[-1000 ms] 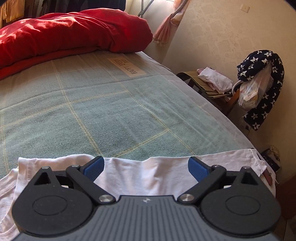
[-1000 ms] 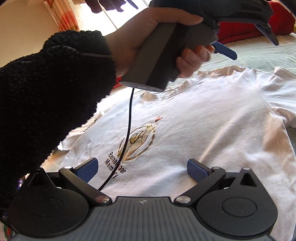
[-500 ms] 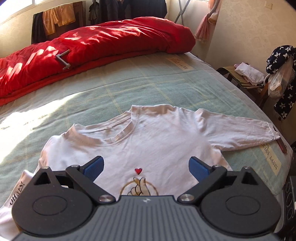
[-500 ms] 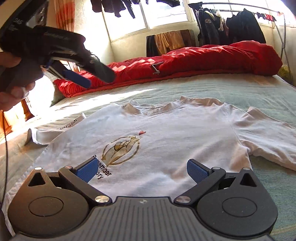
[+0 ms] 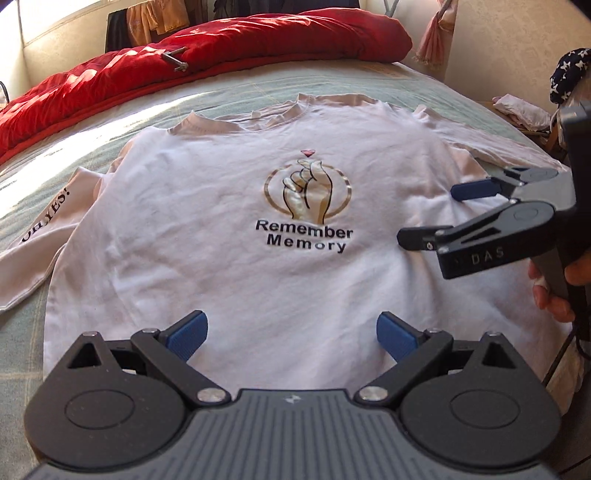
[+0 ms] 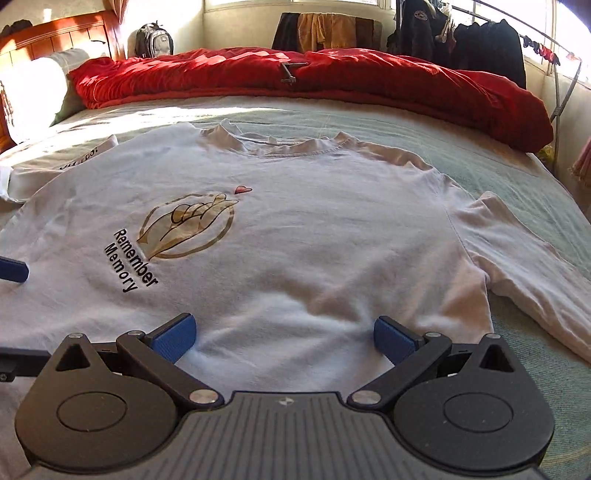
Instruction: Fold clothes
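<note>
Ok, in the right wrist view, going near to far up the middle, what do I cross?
Right tool → white T-shirt → green bedspread → red duvet → clothes hung at the window.

Soft cloth and matt plastic

I see a white T-shirt [image 5: 229, 280] of creased matt cotton with a glossy gold print, a woven green bedcover [image 6: 461, 155], a red quilt [image 6: 332, 81] at the top, and my left gripper [image 5: 291, 330]: matt black plastic, ribbed blue pads, shiny metal pins.

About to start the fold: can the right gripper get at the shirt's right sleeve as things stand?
Probably yes: the right gripper is open above the shirt, and the sleeve lies flat on the bed with nothing on it.
</note>
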A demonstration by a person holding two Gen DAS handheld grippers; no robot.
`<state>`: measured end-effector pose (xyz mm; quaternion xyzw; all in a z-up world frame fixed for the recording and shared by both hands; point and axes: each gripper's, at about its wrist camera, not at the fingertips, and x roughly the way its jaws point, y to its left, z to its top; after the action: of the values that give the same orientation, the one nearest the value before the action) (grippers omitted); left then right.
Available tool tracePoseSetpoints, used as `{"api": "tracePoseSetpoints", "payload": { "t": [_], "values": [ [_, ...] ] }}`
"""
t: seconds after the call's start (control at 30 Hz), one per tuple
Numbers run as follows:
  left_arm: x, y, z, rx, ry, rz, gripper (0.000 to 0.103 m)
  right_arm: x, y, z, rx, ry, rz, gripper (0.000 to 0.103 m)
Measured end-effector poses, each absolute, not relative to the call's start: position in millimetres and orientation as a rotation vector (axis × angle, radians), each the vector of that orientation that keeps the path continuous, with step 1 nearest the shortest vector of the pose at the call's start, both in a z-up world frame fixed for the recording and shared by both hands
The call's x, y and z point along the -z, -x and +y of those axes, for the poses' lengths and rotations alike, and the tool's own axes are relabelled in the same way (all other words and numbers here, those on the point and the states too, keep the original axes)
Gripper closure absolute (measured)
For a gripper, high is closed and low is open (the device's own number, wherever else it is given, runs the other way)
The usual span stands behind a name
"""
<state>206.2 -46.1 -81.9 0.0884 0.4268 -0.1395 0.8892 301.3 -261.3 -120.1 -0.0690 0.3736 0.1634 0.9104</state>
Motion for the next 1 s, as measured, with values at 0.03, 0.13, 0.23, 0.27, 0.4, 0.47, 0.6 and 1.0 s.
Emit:
{"api": "tracePoseSetpoints", "payload": {
  "t": [0.03,0.13,0.23,0.27,0.4,0.47,0.6,1.0],
  "values": [
    [83,-194,-44,0.276,-0.175,0.868,0.005,120,-302,-261,-0.338,0.141,0.772,0.0],
    [85,-160,-38,0.248,-0.14,0.838,0.005,119,-305,-261,-0.335,0.136,0.776,0.0],
    [85,-126,-35,0.221,-0.113,0.826,0.003,119,-307,-259,-0.327,0.142,0.776,0.0],
    [84,-117,-37,0.224,-0.113,0.825,0.003,120,-307,-258,-0.324,0.144,0.776,0.0],
    [72,-97,-45,0.265,-0.127,0.758,0.002,119,-308,-256,-0.312,0.145,0.778,0.0],
    [66,-100,-50,0.27,-0.147,0.71,0.002,116,-308,-256,-0.305,0.136,0.78,0.0],
    [76,-121,-55,0.284,-0.105,0.75,0.002,107,-306,-261,-0.316,0.082,0.758,0.0],
    [91,-103,-37,0.284,0.009,0.771,0.001,116,-308,-250,-0.391,0.074,0.797,0.0]
  ]
}}
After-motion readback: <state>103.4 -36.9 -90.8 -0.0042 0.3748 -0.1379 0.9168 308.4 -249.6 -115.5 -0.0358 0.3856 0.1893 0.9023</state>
